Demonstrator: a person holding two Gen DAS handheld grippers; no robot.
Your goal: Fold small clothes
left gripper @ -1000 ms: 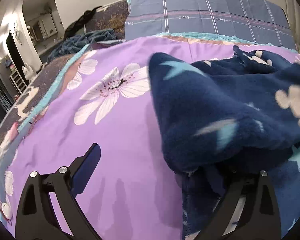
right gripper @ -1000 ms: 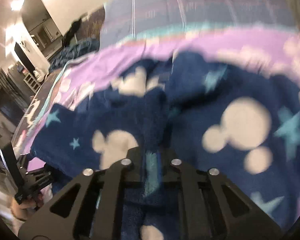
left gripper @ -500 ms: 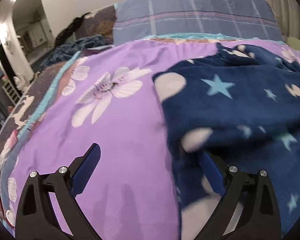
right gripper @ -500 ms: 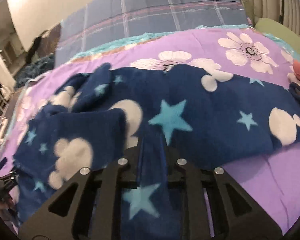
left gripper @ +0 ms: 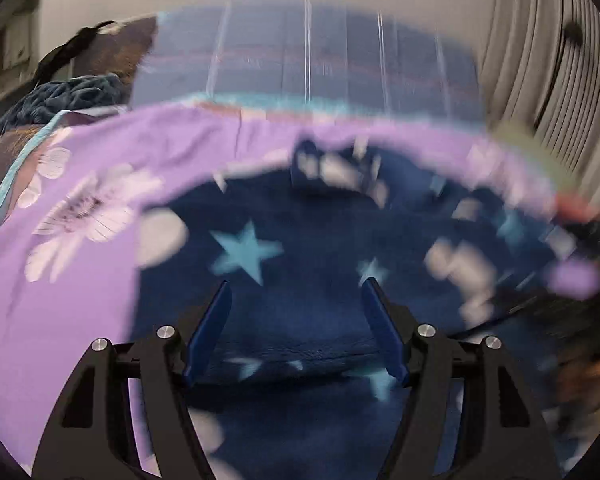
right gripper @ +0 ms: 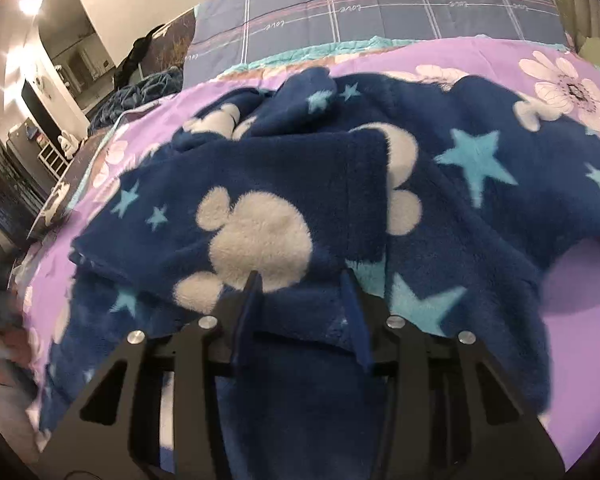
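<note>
A navy fleece garment (right gripper: 284,184) with white mouse-head shapes and light blue stars lies spread on a purple flowered bedspread (right gripper: 572,344). One part is folded over on top of the rest. It also shows, blurred, in the left wrist view (left gripper: 320,248). My left gripper (left gripper: 296,292) is open above the garment, with nothing between its blue pads. My right gripper (right gripper: 300,280) is open, low over the near edge of the garment, holding nothing.
A grey-blue plaid pillow (right gripper: 380,8) lies at the head of the bed. A dark teal blanket (right gripper: 140,92) is heaped at the far left. A room with shelves opens to the left. Pleated curtains (left gripper: 540,60) hang to the right.
My right gripper has opened and let go of the garment. My left gripper has moved right, over the garment, with its jaws narrower but still open. The garment now lies flatter.
</note>
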